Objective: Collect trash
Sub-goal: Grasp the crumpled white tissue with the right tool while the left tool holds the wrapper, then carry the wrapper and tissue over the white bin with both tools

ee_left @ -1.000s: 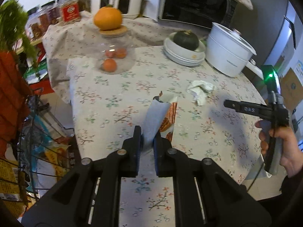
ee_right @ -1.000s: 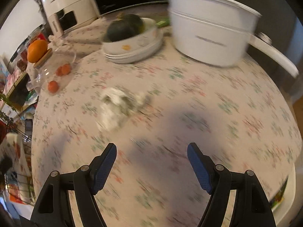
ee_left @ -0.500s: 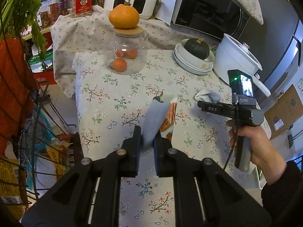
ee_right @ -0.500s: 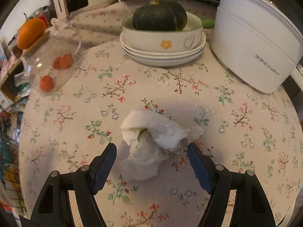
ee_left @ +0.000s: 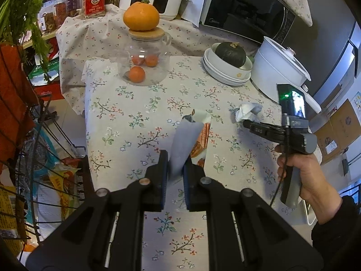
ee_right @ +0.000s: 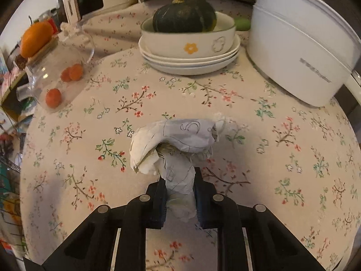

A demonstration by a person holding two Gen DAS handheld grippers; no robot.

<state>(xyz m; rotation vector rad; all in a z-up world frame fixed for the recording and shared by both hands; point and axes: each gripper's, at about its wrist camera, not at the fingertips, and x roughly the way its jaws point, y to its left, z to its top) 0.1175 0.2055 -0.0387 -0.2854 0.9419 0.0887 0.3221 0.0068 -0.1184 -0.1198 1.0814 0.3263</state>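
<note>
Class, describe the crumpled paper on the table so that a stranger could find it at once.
Start at the big white pot on the floral tablecloth. In front of it lies a crumpled white paper wad, pinched by the right tongs. Only it bears pencil scribbles.

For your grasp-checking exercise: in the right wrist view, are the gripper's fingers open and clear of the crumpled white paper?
No, the right gripper is shut on the crumpled white paper, its blue-padded fingers pressing both sides.

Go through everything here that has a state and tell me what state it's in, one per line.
left gripper: shut on wrapper
wrapper: pinched, held upright
right gripper: shut on crumpled paper
crumpled paper: gripped
glass jar: lid on, orange on top
white pot: lidded
bowl: holds squash
</note>
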